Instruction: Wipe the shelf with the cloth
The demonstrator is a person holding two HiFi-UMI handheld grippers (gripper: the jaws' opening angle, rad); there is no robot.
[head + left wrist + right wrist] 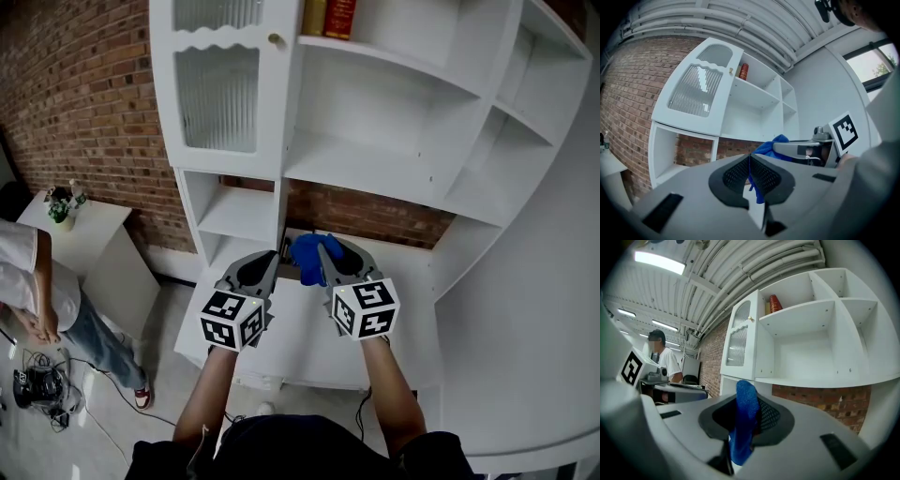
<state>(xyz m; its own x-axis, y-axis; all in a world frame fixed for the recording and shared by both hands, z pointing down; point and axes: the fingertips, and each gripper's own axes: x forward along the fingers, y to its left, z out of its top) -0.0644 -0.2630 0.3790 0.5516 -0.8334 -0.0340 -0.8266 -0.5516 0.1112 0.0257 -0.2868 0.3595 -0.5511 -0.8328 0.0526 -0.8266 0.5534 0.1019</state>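
Blue cloth (307,255) is carried at the jaw tips of both grippers, in the air over the lowest board (309,342) of the white shelf (375,167), near that board's rear edge. The right gripper (333,251) is clamped on the bulk of the cloth. In the right gripper view the fabric (743,423) stands upright between the pads, long axis vertical, with its top end clear of the jaws. The left gripper (262,262) has its jaws closed. In the left gripper view a thin blue strip runs down the seam between the pads (736,176), so it appears to pinch a corner of the same cloth; the remainder (769,144) bunches just beside it, towards the right gripper. The open boards lie ahead of and above the jaw tips. The nearest wide board is up and slightly to the right, so the right gripper is the nearer one and carries the wiping mass. It must rise and advance before the fabric meets a board. The head view does not show whether the cloth touches the lowest board. The grippers cover its lower end and the front edge of that board. Two books (328,17) at the top edge are cut off.
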